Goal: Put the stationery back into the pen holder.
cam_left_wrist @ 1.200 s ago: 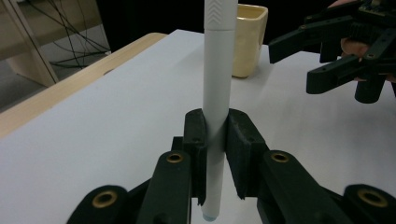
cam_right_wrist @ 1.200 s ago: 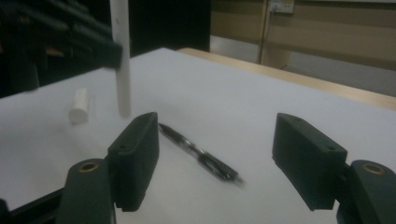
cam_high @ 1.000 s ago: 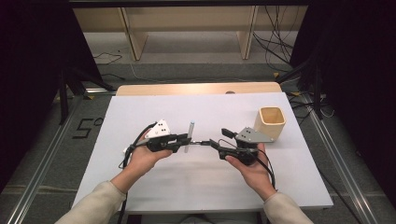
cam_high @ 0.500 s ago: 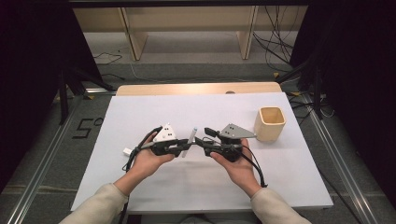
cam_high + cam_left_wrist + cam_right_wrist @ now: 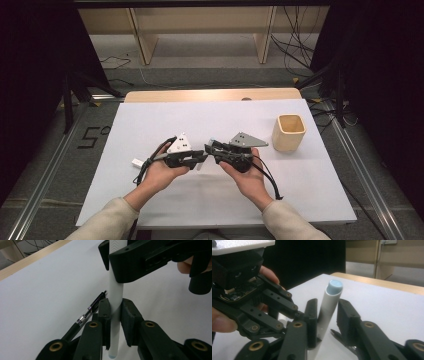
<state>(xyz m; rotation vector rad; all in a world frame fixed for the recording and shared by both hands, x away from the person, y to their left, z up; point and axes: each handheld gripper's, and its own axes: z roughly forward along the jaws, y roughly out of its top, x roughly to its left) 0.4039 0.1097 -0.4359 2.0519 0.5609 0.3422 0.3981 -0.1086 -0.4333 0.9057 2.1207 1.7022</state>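
From above the person's side, the high view looks forward and down across the white-covered table (image 5: pixel 150 125). Each gripper view rides close, sharing the slim white blue-capped marker (image 5: pixel 115 292).

Smooth matt white plastic pen (image 5: pixel 116 297), matt black plastic claws, glossy clear-barrelled black pen (image 5: pixel 88 313), light wooden cup (image 5: pixel 288 132), matt white tabletop (image 5: pixel 165 120)

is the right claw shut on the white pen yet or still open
Open. In its own view the right claw has just been closing around the white pen, but a gap remains beside one pad; the left claw clamps it.
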